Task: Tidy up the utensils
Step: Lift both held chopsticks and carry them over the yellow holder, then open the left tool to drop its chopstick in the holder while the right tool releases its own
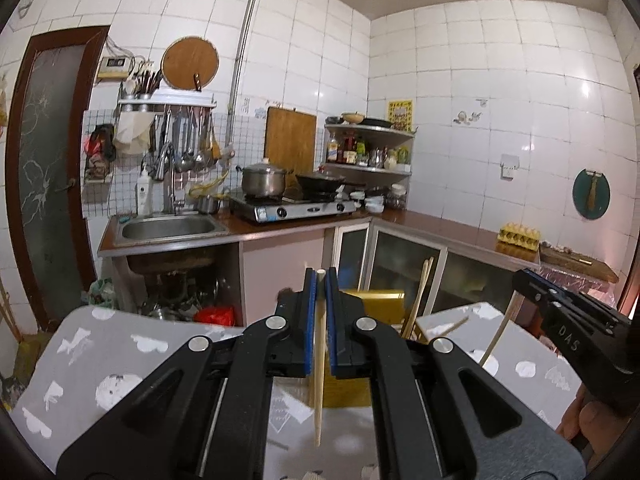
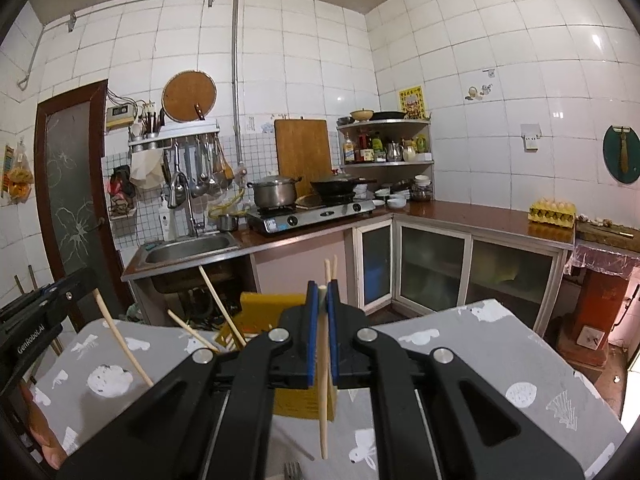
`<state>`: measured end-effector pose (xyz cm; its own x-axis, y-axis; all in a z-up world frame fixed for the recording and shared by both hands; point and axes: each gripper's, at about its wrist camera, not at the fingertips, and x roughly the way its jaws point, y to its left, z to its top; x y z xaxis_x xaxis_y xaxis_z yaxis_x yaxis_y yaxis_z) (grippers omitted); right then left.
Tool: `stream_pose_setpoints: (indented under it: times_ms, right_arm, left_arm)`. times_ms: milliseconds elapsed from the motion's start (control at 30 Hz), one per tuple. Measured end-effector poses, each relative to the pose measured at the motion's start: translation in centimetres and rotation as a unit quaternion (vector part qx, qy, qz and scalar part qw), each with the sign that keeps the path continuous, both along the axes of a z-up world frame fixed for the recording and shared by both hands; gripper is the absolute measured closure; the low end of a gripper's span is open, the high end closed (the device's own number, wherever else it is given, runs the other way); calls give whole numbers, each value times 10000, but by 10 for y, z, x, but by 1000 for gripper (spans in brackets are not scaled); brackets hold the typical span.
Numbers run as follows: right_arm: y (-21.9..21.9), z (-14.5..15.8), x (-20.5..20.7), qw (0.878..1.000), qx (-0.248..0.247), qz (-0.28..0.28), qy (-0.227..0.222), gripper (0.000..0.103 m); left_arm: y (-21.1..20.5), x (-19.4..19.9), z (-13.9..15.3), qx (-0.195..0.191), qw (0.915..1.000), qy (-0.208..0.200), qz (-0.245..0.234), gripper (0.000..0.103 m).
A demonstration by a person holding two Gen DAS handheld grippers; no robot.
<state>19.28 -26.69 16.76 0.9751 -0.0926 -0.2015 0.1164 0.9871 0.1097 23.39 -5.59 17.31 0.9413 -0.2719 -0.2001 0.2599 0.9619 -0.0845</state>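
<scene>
Left gripper (image 1: pixel 320 280) and right gripper (image 2: pixel 323 292) each hold jaws clenched on one chopstick (image 1: pixel 319 364), hanging tip-down, probably for dropping into the yellow holder (image 2: pixel 272 312).

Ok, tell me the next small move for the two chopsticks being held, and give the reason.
Probably carry both forward over the yellow holder and lower them in. The left tool is shut on one chopstick, and the right tool is shut on another chopstick, both hanging above the grey tablecloth. Other chopsticks already stand in that holder.
</scene>
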Motion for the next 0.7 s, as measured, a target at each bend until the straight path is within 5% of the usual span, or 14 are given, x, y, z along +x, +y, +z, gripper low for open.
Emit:
stream_pose_setpoints:
  times_ms: [433,700]
  right_arm:
    - [3,63,33,9988,8,181,-452,98]
    - [-11,63,83,9984,191,117,-513,98]
  left_arm:
    - [-17,26,69,-284,9975,-646,-97,99]
    - [-47,81,63,-356,9971,-661,-81,100]
